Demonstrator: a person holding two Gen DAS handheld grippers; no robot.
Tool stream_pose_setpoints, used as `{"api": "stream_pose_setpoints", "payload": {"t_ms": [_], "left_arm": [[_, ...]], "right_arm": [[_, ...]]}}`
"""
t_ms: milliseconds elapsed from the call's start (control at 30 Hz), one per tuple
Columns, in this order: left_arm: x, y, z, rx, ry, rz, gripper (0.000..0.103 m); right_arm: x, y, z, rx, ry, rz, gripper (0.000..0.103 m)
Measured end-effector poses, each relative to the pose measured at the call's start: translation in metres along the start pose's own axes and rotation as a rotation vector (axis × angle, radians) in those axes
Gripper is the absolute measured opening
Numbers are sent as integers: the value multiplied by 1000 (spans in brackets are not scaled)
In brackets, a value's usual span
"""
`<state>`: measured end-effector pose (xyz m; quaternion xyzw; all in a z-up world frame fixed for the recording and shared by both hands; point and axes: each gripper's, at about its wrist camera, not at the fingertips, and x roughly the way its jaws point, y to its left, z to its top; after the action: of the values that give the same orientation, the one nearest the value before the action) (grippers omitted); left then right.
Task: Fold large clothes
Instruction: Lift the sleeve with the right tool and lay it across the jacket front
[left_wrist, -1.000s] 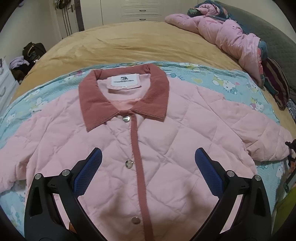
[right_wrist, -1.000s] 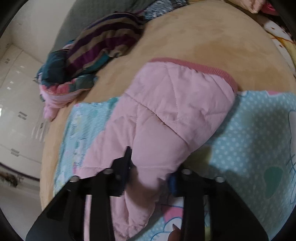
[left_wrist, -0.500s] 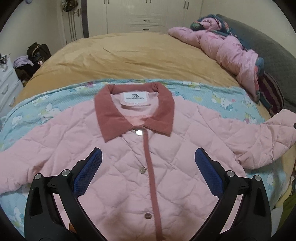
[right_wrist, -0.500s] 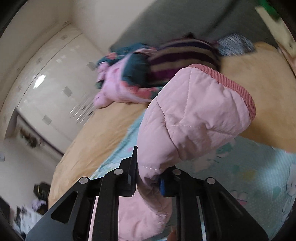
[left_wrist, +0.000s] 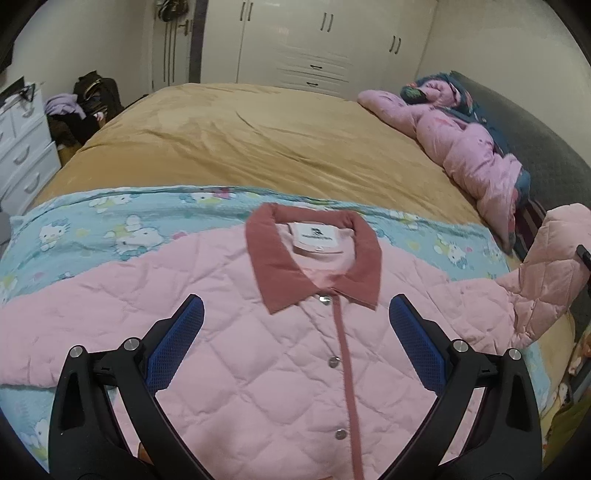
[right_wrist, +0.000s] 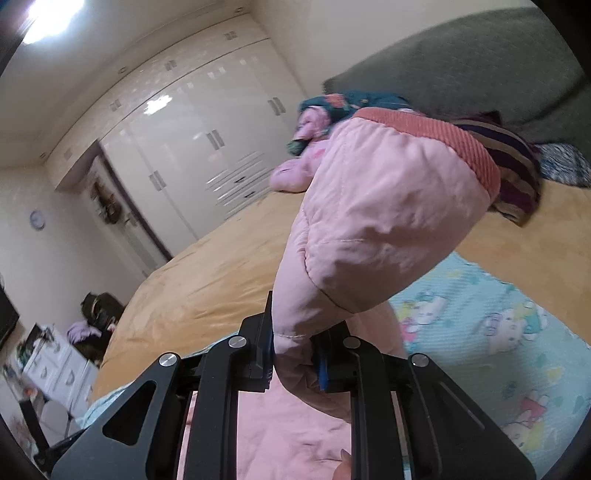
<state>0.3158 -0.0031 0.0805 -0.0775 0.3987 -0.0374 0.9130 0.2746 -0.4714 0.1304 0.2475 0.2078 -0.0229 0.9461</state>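
Observation:
A pink quilted jacket (left_wrist: 258, 362) with a dusty-red collar lies front up, buttoned, on a light blue cartoon-print blanket (left_wrist: 110, 229). My left gripper (left_wrist: 295, 343) is open and empty, hovering over the jacket's chest. My right gripper (right_wrist: 293, 365) is shut on the jacket's right sleeve (right_wrist: 373, 221) and holds it lifted off the bed, cuff up. The raised sleeve also shows at the right edge of the left wrist view (left_wrist: 546, 280). The other sleeve lies flat at the left.
The blanket lies on a mustard-yellow bedspread (left_wrist: 258, 136). A pink duvet (left_wrist: 469, 147) and striped bedding (right_wrist: 509, 166) are piled by the grey headboard (left_wrist: 543, 140). White wardrobes (left_wrist: 314, 40), a white dresser (left_wrist: 22, 147) and a heap of bags stand beyond the bed.
My right gripper has lifted the sleeve higher off the bed and swung it toward the jacket's body. The left gripper has drawn back and tilted up, still open.

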Motion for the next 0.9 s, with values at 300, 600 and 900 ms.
{"api": "stream_pose_setpoints", "payload": {"t_ms": [300,600,900], "left_arm": [[-15,39,16,-49,-31,-5,94],[-25,72,18,-114,-55,-27,94],[-32,110,8,-216,-72,-63,94]], "right_arm": [[8,95,-21,-127,24,123,16],[10,172,-56,-236,66,245,16],[36,213,-122,-266,183,329,16]]}}
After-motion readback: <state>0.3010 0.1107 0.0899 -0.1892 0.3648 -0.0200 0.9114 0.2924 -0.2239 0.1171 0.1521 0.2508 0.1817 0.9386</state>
